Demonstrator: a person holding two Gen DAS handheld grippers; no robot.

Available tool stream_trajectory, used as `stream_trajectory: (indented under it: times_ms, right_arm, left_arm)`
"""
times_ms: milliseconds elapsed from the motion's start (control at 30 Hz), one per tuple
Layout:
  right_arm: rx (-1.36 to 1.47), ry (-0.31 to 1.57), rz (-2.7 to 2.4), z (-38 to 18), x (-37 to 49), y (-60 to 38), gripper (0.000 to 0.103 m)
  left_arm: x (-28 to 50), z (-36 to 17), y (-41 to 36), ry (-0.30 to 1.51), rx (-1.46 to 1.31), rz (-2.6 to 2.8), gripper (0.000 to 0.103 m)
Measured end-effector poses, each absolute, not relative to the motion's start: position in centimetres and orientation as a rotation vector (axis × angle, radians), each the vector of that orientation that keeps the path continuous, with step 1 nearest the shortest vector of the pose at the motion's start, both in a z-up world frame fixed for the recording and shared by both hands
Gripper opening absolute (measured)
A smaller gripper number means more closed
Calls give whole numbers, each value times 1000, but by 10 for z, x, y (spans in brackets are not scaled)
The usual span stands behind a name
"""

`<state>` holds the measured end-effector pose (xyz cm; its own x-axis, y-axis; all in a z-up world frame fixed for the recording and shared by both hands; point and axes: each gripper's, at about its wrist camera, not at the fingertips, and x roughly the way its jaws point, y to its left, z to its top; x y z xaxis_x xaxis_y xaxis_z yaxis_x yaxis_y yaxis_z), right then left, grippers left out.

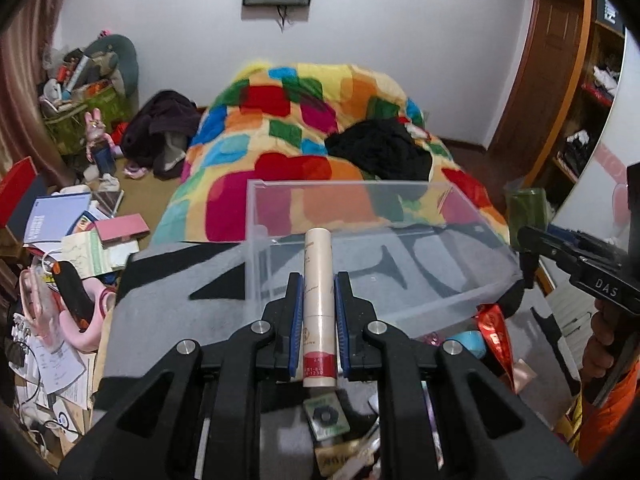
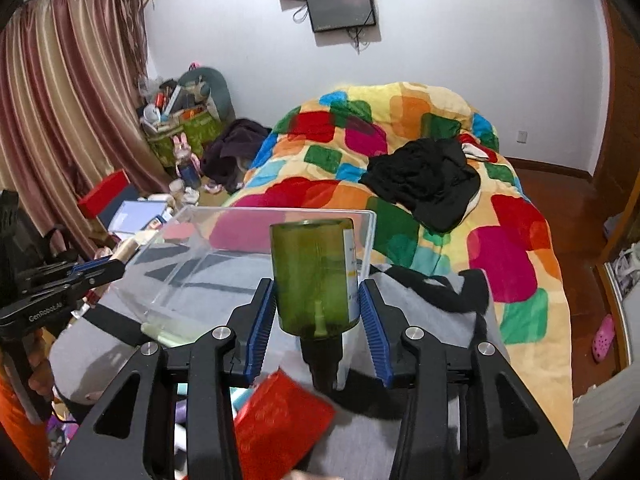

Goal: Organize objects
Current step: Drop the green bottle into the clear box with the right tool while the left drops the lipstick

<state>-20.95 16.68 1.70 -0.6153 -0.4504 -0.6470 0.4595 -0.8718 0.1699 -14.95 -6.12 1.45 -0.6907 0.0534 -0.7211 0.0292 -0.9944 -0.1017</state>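
Above a grey-and-black cloth at the foot of the bed, I hold a cream tube with a red band and an upturned green glass bottle. Ahead, a clear plastic bin stands open-topped, its near rim just beyond both. My left gripper fingers clamp the tube; my right gripper fingers squeeze the bottle.

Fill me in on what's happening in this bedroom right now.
A person is tidying clutter with two hand-held grippers. The left hand-held gripper is shut on a cream tube, the right hand-held gripper clamps a green bottle with its neck toward the camera. Both are held up near a clear bin sitting on grey fabric before the bed; neither item is in it yet.
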Motion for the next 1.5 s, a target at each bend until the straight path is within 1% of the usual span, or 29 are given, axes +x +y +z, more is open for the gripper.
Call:
stream_trajectory:
  times_ms: [200,300,567,833,867,933,967,1000,1033,1100,1133,1167,1200,1233,1300,1333,1400,1500]
  right_arm:
    - [1064,97,-2378,1,-229,141,39]
    - [1110,116,-2345,-7,-235,133,39]
    - [1168,177,-2314,-21,-240,112,39]
    - [1175,196,-2317,-22,-239,102,39]
    - [1171,200,-2316,-21,-237,101,40]
    - [1161,205,-2320,-19,-233,100,49]
    - [1151,205,-2328,-17,-230,101,53]
    - [1138,204,-2337,-15,-227,102,58]
    - [1126,203,-2346,-13,-224,103,61]
    - [1099,202,-2366,-7,-217,106,62]
    - [1090,199,-2373,-4,-214,108,63]
    - [1081,192,-2379,-1,-210,110,64]
    - [1073,180,-2384,2,-206,113,67]
    - [1063,166,-2391,4,-202,116,70]
    - [1039,141,-2410,9,-193,124,74]
    - [1026,130,-2426,11,-187,129,78]
    - [1014,118,-2448,12,-177,135,82]
    - [1026,99,-2449,5,-160,143,82]
  left_arm:
    - [-178,-6,-61,-184,-1373,2790,15]
    - [-183,-10,-60,-170,-1396,2780,15]
    - [-189,-17,-56,-161,-1431,2747,15]
    - [-180,-9,-47,-123,-1378,2751,15]
    - [-178,-7,-46,-117,-1368,2753,15]
    - [-173,-2,-45,-108,-1346,2764,15]
    - [-169,1,-43,-102,-1330,2772,16]
    - [-167,3,-43,-97,-1321,2778,20]
    - [-164,5,-42,-93,-1307,2787,22]
    - [-156,11,-41,-84,-1273,2804,34]
    - [-152,13,-40,-79,-1257,2813,37]
    - [-148,15,-40,-70,-1240,2824,43]
    - [-142,18,-39,-58,-1220,2837,49]
    - [-136,20,-38,-42,-1198,2853,53]
    - [-126,23,-35,-8,-1161,2879,63]
    - [-120,24,-34,9,-1146,2891,65]
    - [-107,24,-33,40,-1123,2905,69]
    - [-91,18,-30,68,-1120,2913,70]
